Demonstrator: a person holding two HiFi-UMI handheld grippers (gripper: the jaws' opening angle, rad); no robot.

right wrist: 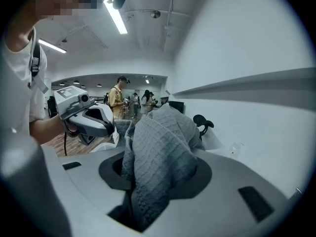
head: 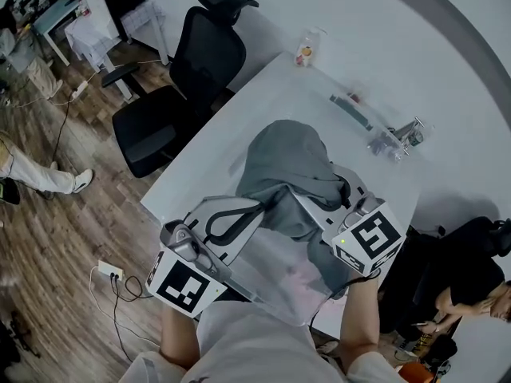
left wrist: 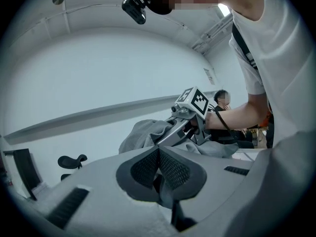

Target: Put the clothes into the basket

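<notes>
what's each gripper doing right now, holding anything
left gripper: closed, nothing between its jaws
right gripper: closed on the grey garment

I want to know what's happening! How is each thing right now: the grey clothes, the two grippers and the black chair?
Grey garment: bunched in a heap on the white table, not yet in a basket.
Right gripper: shut on the grey garment.
Left gripper: shut, nothing seen between its jaws, close to the garment.
Black office chair: empty, beside the table.
</notes>
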